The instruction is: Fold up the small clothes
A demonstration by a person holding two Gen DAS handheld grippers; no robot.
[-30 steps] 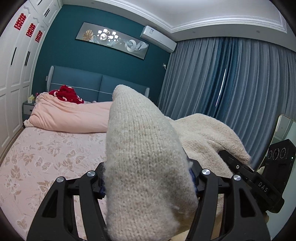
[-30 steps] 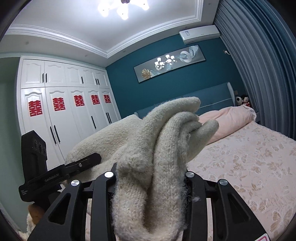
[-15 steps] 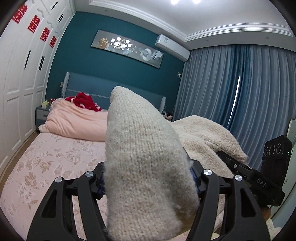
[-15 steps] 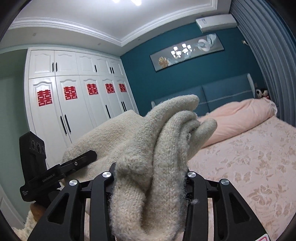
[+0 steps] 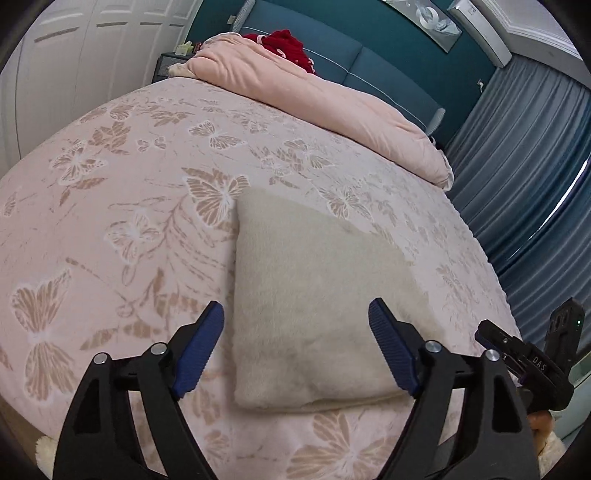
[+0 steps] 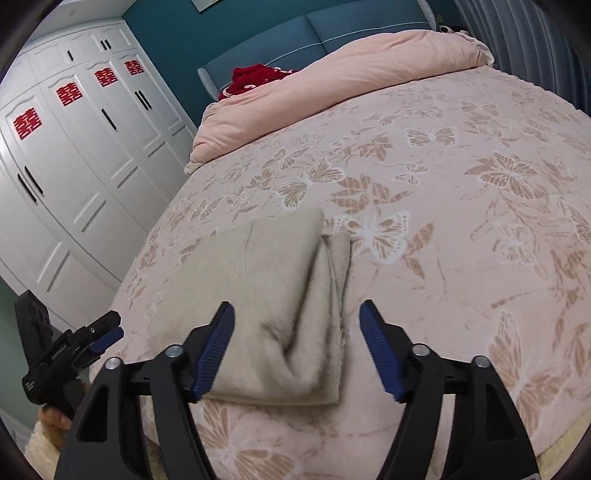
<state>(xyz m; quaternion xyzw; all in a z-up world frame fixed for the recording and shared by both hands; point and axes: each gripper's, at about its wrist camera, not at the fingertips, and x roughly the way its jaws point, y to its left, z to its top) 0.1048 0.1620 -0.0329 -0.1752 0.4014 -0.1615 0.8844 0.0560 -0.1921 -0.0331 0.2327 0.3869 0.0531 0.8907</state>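
Note:
A beige knitted garment (image 5: pixel 314 295) lies folded flat on the pink butterfly bedspread (image 5: pixel 110 206) near the bed's front edge. My left gripper (image 5: pixel 295 350) is open and empty just above its near left part. My right gripper (image 6: pixel 297 349) is open and empty over the garment's (image 6: pixel 266 291) near right part, where the folded layers show at the edge. Each gripper shows at the side of the other's view: the right one (image 5: pixel 532 365), the left one (image 6: pixel 70 350).
A rolled pink duvet (image 5: pixel 314 92) and a red garment (image 5: pixel 288 44) lie at the head of the bed by the blue headboard (image 6: pixel 332 26). White wardrobes (image 6: pixel 74 155) stand on the left side, grey curtains (image 5: pixel 535 166) on the right.
Both grippers held the garment up in the air, shut on it. Now it lies folded on the bed and both grippers have opened and let go, tilted down towards the bedspread.

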